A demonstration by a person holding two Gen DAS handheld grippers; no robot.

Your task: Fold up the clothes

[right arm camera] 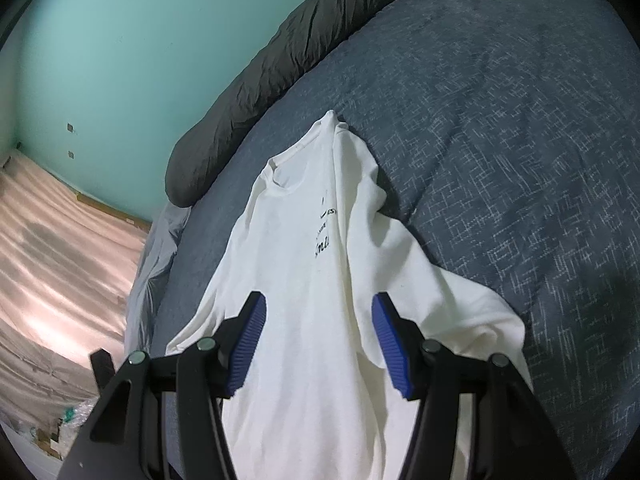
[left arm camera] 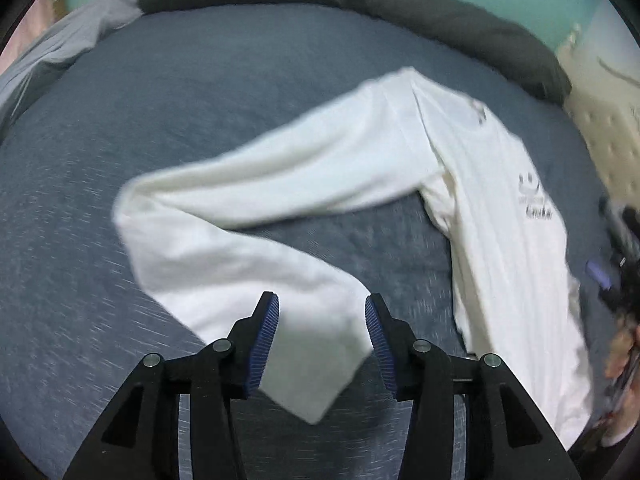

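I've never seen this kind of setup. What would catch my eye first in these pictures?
A white long-sleeved shirt spread across a blue-grey bed cover, one sleeve bent toward the left gripper. Both grippers, the right gripper too, stand open over the cloth with bright blue pads. A dark rolled duvet lies against the turquoise wall.

Both tools are spread wide, nothing pinched. Left tool (left arm camera: 322, 344) hangs low over the bed, and right tool (right arm camera: 318, 344) does too, blue pads (right arm camera: 248, 344) facing inward.

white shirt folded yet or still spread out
Mostly spread: the white shirt lies flat on the bed, one long sleeve bent.
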